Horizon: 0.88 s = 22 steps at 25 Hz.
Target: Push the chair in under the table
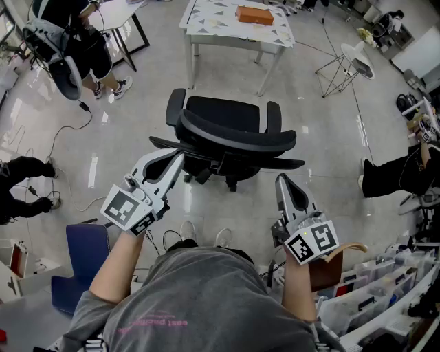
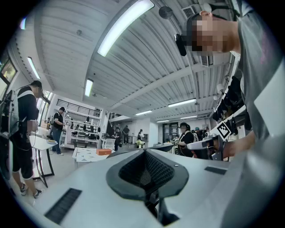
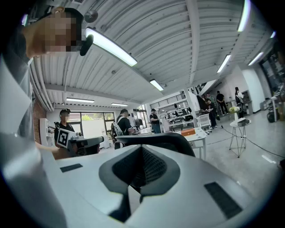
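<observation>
The black office chair [image 1: 230, 134] stands in the middle of the floor, its curved backrest towards the person and its seat facing the white counter [image 1: 213, 20].

The left claw [image 1: 177, 159] is closed on nothing. Its tip lies against the left end of the backrest in the head view, though whether it actually touches cannot be told. The right claw [image 1: 283, 180] is also closed and empty. It sits just below the right end of the backrest, near it but apart. Both point level towards the chair, and in the right gripper view the backrest rises just beyond the shut jaws.

The chair is well apart from the counter, with a stretch of bare, glossy pale floor [image 1: 137, 117] between them. The counter top has a triangle pattern and carries an orange box [image 1: 254, 15]. Its white legs leave an open bay on the near side, roughly in line with the chair.

To the right of that path stands a small wire-legged stand [image 1: 347, 65]. Cables [image 1: 65, 130] trail over the floor at the left. A blue chair [image 1: 86, 254] sits at the person's left and shelves of bins [image 1: 385, 289] at the right. Other people stand or sit around the edges of the room.
</observation>
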Each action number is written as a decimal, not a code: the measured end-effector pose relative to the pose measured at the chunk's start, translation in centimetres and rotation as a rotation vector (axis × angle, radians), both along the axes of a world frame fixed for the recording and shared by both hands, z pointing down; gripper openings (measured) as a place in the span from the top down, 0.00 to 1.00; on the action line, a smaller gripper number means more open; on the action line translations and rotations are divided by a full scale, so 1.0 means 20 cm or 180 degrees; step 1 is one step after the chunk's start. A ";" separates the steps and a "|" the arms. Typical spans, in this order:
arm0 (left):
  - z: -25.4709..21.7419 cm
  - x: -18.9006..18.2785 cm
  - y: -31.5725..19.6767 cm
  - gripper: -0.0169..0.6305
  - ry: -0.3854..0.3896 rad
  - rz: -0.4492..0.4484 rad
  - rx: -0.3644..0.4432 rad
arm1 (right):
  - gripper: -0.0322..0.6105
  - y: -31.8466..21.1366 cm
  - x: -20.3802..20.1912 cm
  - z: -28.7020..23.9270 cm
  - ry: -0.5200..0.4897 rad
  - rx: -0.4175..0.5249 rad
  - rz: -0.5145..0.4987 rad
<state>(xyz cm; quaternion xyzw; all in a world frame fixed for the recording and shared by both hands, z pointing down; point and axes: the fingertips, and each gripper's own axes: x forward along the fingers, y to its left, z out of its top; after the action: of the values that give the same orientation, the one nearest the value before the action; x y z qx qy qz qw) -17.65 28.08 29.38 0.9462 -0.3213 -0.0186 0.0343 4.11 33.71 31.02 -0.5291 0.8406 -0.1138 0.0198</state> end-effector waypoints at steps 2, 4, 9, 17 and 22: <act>0.00 0.00 0.00 0.96 0.0004 0.0008 0.0000 | 0.95 0.00 0.00 0.00 0.0003 0.0002 0.0006; 0.00 0.00 0.01 0.96 0.0004 0.0013 -0.0004 | 0.95 0.01 -0.01 -0.01 0.0018 0.0006 0.0002; 0.01 0.01 0.01 0.96 0.0002 0.0019 -0.0011 | 0.95 0.01 -0.03 -0.01 0.0137 0.0055 -0.0033; 0.01 0.01 0.02 0.96 0.0006 0.0022 -0.0020 | 0.95 0.01 -0.03 -0.01 0.0127 0.0043 -0.0019; 0.01 0.00 0.02 0.96 0.0000 0.0014 -0.0016 | 0.95 0.01 -0.03 0.00 0.0130 0.0036 -0.0017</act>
<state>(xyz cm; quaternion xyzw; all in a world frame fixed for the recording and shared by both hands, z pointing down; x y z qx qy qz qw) -17.60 28.40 29.65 0.9468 -0.3193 -0.0178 0.0367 3.44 33.84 30.97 -0.5291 0.8429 -0.0982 0.0053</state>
